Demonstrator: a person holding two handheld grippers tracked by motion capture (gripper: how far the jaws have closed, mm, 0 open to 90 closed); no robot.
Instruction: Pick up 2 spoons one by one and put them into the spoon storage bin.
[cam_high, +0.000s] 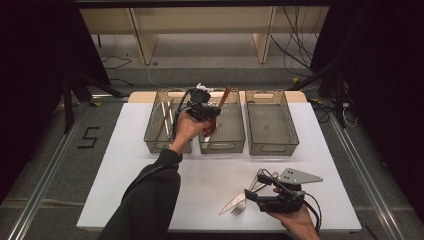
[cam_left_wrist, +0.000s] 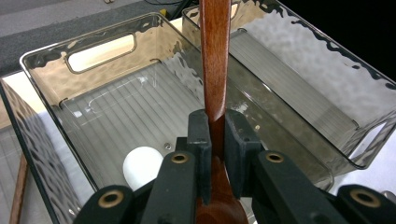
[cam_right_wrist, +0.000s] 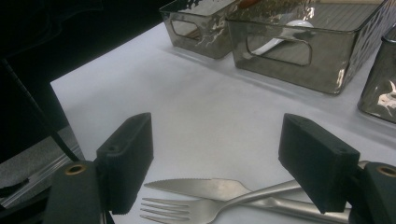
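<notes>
While L claw (cam_left_wrist: 213, 140) pinches wooden spoon (cam_left_wrist: 215, 60) over middle bin (cam_left_wrist: 100, 52) | step: binning (sorting cutlery) | next: lower, release | R claw (cam_right_wrist: 217, 163) wide open, empty, over fork (cam_right_wrist: 187, 210) + knife (cam_right_wrist: 201, 186) on counter (cam_right_wrist: 187, 116)

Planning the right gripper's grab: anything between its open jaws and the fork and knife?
Nothing; in the right gripper view, the right gripper hangs over the fork and knife, bare table beyond.

A lab: black-curtained bay, floor rails (cam_high: 47, 165), loose cables (cam_high: 295, 52), numbered floor mark (cam_high: 89, 137).
</notes>
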